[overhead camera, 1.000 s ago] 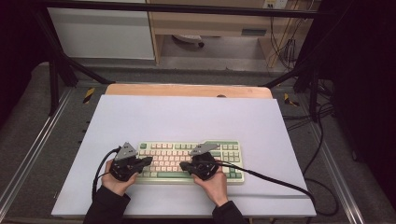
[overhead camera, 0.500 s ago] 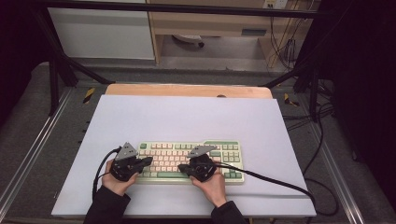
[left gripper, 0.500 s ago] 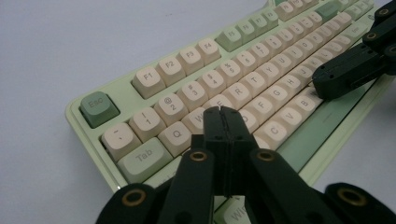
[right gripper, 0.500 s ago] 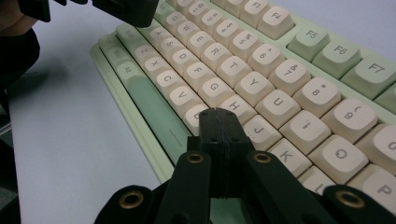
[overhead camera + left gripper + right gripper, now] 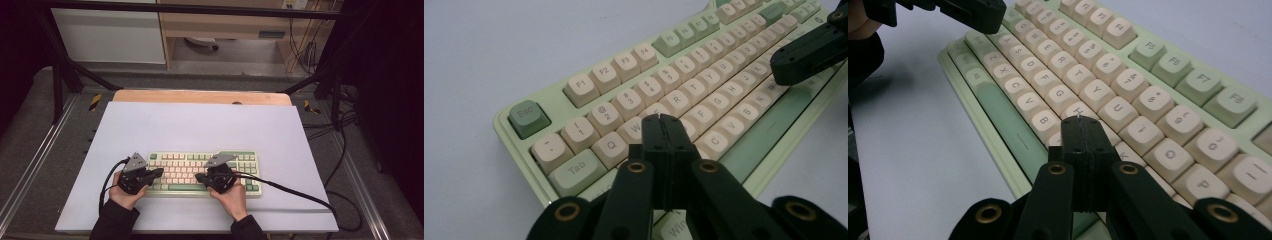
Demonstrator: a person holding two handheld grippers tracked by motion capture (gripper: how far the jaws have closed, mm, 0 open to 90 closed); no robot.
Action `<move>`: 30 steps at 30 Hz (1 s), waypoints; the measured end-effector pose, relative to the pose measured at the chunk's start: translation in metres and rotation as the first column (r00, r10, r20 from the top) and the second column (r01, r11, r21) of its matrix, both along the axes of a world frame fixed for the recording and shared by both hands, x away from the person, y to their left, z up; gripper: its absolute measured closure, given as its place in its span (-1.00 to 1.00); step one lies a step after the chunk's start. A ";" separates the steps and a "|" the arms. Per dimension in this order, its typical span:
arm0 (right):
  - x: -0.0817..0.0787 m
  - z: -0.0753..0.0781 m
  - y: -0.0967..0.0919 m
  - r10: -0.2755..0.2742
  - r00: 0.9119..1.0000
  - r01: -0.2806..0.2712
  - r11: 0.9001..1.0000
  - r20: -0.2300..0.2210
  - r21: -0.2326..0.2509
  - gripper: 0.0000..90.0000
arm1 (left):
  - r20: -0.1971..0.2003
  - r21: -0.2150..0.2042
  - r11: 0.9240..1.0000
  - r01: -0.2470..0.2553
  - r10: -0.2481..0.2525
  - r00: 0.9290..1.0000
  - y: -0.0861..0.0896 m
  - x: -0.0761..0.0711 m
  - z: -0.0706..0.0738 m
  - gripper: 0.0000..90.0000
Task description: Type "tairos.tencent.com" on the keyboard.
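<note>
1. pale green and cream, the keyboard (image 5: 205,172) lies flat on the white table sheet (image 5: 200,125), toward 6 o'clock of the sheet in the high view, with its long side running from 9 to 3 o'clock.
2. the left gripper (image 5: 159,172) is over the left part of the keyboard, and the left hand (image 5: 125,194) holds it from the 6 o'clock side.
3. in the left gripper view, the jaws of the left gripper (image 5: 663,120) are pressed together with nothing between them; the tip is above the letter rows, near the w key, with the green esc key (image 5: 527,119) at 9 o'clock from it.
4. the right gripper (image 5: 198,177) is over the middle part of the keyboard, a little right of centre, and the right hand (image 5: 231,196) holds it from 6 o'clock.
5. in the right gripper view, the jaws of the right gripper (image 5: 1079,120) are also pressed together and hold nothing; the tip is just over the h key, and i cannot tell if it touches the key.
6. the two tips point toward each other and are near, but apart.
7. a black cable (image 5: 290,191) goes from the right gripper toward 4 o'clock across the sheet.
8. a wooden board (image 5: 200,96) shows past the 12 o'clock edge of the sheet.
</note>
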State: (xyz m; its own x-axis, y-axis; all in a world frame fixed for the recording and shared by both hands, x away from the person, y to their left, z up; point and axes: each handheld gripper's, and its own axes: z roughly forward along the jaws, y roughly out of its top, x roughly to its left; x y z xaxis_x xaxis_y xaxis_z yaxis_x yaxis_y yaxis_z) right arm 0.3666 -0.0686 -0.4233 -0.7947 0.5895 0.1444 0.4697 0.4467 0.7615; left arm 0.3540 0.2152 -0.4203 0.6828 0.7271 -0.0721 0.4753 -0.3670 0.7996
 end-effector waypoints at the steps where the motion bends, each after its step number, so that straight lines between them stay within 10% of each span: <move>1: 0.000 0.001 -0.002 -0.009 1.000 0.009 1.000 0.000 0.004 1.00 | 0.000 0.000 1.000 0.001 -0.001 1.000 0.000 0.000 0.000 1.00; 30: -0.008 0.005 -0.069 -0.096 0.995 0.096 0.995 0.007 0.019 1.00 | 0.010 0.024 0.999 0.036 -0.037 0.999 -0.025 0.000 0.003 1.00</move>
State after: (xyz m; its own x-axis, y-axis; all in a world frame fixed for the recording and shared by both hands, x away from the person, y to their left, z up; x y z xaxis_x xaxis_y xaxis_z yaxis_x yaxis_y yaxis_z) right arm 0.3590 -0.1374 -0.4184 -0.7359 0.6603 0.1502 0.5038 0.3856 0.7730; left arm 0.3538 0.1899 -0.4174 0.7095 0.7030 -0.0483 0.4531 -0.4027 0.7953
